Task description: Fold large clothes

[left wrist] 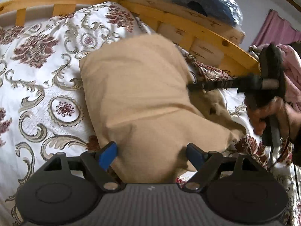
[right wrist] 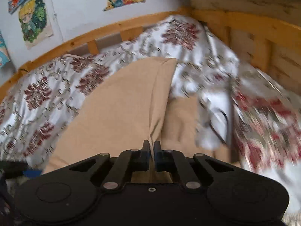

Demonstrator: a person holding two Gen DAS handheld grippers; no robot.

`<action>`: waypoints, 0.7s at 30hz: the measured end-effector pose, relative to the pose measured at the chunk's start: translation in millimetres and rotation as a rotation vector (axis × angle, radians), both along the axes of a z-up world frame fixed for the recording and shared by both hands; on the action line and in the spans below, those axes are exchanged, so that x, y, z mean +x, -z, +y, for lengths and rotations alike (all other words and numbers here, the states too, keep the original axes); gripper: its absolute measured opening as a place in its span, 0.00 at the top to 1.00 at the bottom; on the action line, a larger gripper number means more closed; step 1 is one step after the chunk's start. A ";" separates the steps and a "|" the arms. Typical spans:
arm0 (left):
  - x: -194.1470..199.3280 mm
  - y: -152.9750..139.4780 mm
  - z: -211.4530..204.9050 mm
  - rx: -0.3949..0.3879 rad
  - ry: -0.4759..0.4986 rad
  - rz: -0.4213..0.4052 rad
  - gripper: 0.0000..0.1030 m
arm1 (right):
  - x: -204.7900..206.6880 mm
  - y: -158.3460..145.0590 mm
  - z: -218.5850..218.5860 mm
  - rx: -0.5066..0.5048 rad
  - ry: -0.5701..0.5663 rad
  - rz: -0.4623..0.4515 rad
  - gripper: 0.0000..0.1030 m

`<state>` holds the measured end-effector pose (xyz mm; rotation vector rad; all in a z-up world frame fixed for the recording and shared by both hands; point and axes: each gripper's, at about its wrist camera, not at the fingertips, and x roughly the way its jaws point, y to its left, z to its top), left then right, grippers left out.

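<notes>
A tan garment [left wrist: 135, 94] lies partly folded on a floral bedspread [left wrist: 47, 75]. My left gripper [left wrist: 150, 148] stands wide open, its blue pads on either side of the garment's near end, with the cloth bulging between them. In the same view a hand [left wrist: 263, 116] holds my right gripper [left wrist: 191, 86] at the garment's right edge. The right wrist view shows the right gripper [right wrist: 152, 146] shut on a raised crease of the tan garment [right wrist: 122, 103], which runs away from the fingers. That view is blurred on its right side.
A wooden bed frame [left wrist: 188, 24] rails the far and right sides of the bedspread [right wrist: 37, 94]. A blue plastic-wrapped bundle [left wrist: 216, 0] sits on the frame's ledge. Pink cloth [left wrist: 278, 28] hangs at the right. Cartoon posters [right wrist: 32, 13] hang on the wall.
</notes>
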<state>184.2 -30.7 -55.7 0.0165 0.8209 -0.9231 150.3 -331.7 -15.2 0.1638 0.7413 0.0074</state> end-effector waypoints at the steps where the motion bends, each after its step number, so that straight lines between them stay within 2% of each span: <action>1: -2.0 -0.3 -2.5 0.008 0.007 -0.013 0.18 | -2.3 13.9 1.6 -0.037 0.016 0.035 1.00; 3: -5.3 -0.6 -7.6 0.029 0.022 -0.036 0.18 | -6.0 42.9 4.2 -0.052 0.031 0.067 1.00; 4: -6.9 -0.7 -7.7 0.039 0.023 -0.046 0.18 | -9.5 49.1 6.2 -0.061 0.037 0.051 1.00; 8: -1.6 0.8 -2.4 0.015 -0.001 -0.005 0.18 | -12.6 33.7 -0.1 0.009 0.100 -0.015 0.99; 9: 0.4 1.4 -1.4 0.007 -0.008 0.007 0.18 | -12.3 22.7 2.2 -0.020 0.103 -0.043 0.94; 10: 1.5 1.8 -1.2 0.004 -0.011 0.012 0.18 | -9.8 12.2 8.3 -0.074 0.093 -0.074 0.85; 11: 1.7 1.9 -1.3 0.003 -0.010 0.012 0.18 | -7.5 -2.6 18.4 -0.155 0.065 -0.129 0.81; 12: 1.1 1.9 -1.3 0.004 -0.007 0.008 0.18 | -3.3 -12.6 26.5 -0.201 0.032 -0.171 0.72; 13: 0.4 2.0 -1.4 0.003 -0.007 0.004 0.18 | 4.9 -23.0 36.2 -0.230 -0.014 -0.208 0.59; 15: -0.4 2.7 -0.7 0.000 -0.004 -0.001 0.18 | 25.6 -35.9 52.8 -0.248 -0.090 -0.240 0.44; 16: 0.4 3.0 -0.6 -0.004 -0.002 0.000 0.18 | 38.8 -38.9 63.1 -0.254 -0.137 -0.245 0.44; 19: 1.6 4.0 1.4 -0.017 0.004 0.006 0.18 | 81.8 -33.2 91.5 -0.280 -0.252 -0.191 0.45; 21: 1.8 4.0 2.4 -0.021 0.009 0.005 0.19 | 107.0 -10.9 102.3 -0.306 -0.317 -0.040 0.48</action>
